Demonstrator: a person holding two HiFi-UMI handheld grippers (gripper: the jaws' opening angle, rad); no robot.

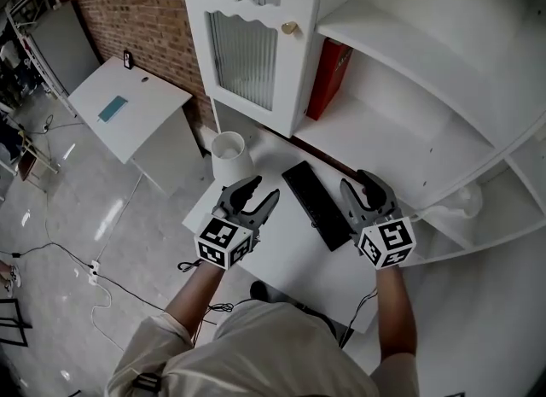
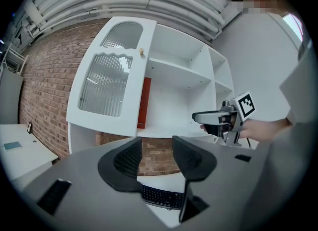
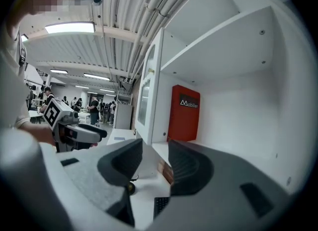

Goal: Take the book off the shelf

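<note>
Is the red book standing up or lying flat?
Standing up: the red book rests on its bottom edge on the shelf, against the compartment's left side.

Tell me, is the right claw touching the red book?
Apart. The right gripper view shows a clear gap between the right claw and the red book.

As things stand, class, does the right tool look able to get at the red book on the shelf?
Probably yes. The right tool is open and empty, the red book stands on the open shelf ahead, and nothing lies between them.
</note>
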